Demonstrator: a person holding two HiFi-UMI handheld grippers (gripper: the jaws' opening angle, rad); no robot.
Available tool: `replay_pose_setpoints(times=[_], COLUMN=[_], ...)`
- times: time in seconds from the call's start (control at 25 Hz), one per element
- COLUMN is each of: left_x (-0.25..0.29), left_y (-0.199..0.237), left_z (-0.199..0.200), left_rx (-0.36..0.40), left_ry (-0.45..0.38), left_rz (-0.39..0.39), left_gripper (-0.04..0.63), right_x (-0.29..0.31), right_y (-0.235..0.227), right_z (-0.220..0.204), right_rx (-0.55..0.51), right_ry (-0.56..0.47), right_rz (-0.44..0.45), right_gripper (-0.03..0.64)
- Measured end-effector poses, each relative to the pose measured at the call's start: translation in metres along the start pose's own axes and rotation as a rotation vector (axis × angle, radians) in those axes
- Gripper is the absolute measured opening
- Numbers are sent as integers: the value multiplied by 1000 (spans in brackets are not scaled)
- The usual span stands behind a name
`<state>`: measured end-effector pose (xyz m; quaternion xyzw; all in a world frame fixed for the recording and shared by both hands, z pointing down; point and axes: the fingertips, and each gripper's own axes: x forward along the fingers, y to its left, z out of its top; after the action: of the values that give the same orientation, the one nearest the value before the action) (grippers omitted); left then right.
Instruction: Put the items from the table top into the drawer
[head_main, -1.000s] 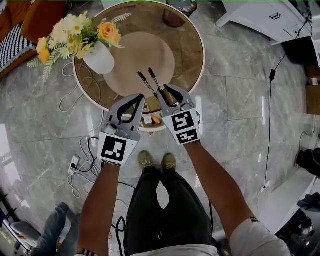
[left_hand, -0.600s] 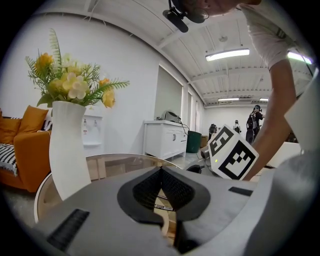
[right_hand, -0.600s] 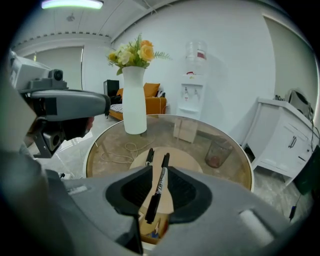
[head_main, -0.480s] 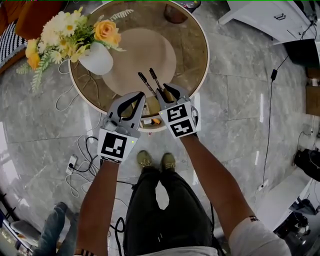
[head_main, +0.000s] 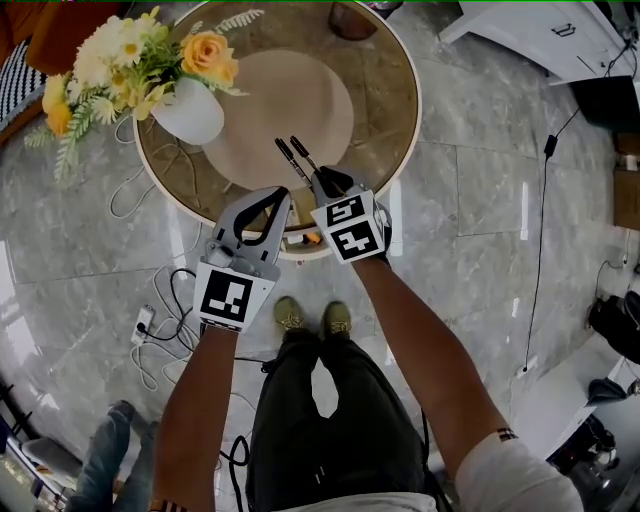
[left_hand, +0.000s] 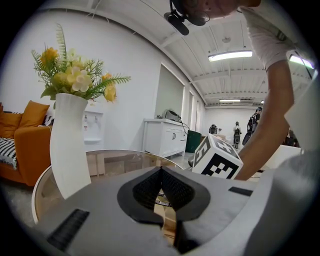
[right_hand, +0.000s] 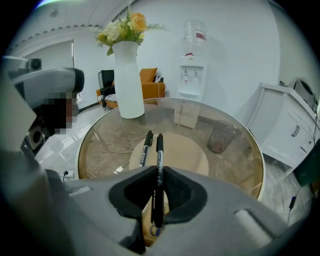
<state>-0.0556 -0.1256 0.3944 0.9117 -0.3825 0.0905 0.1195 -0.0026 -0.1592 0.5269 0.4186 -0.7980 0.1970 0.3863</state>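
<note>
Two black markers lie side by side on the round glass table (head_main: 400, 130), near its front edge. The right-hand marker (head_main: 305, 157) (right_hand: 159, 150) runs between the pads of my right gripper (head_main: 325, 183) (right_hand: 159, 172), whose jaws are closing and press on it. The other marker (head_main: 288, 160) (right_hand: 145, 146) lies free just to its left. My left gripper (head_main: 281, 196) (left_hand: 161, 171) is shut with nothing in it, over the table's front rim. Below that rim the open wooden drawer (head_main: 300, 243) shows between the grippers, with a small orange item (head_main: 313, 239) inside.
A white vase of yellow and orange flowers (head_main: 190, 110) (left_hand: 67, 145) (right_hand: 128, 80) stands at the table's back left. Cables (head_main: 160, 330) trail on the marble floor to the left. A white cabinet (head_main: 540, 40) is at the far right. My feet (head_main: 310, 320) stand below the drawer.
My right gripper has tipped down toward the table and its jaws have come together round the right-hand marker. The left gripper has hardly moved.
</note>
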Motion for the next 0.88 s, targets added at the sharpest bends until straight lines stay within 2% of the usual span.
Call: replay_pose_setpoints(times=[0.24, 0.44, 0.88], left_x=[-6, -9, -25], left_y=[-7, -10, -43], left_z=[-7, -9, -16], left_rx=[-15, 2, -17], left_ry=[10, -20, -23], left_rz=[9, 42, 47], left_gripper=[0, 0, 0], right_x=[-10, -36, -106], right_y=[-8, -7, 17], right_z=[-1, -2, -3], right_rx=[65, 64, 57], right_ry=[-51, -114, -253], right_rz=[-37, -48, -73], right_gripper=[41, 41, 41])
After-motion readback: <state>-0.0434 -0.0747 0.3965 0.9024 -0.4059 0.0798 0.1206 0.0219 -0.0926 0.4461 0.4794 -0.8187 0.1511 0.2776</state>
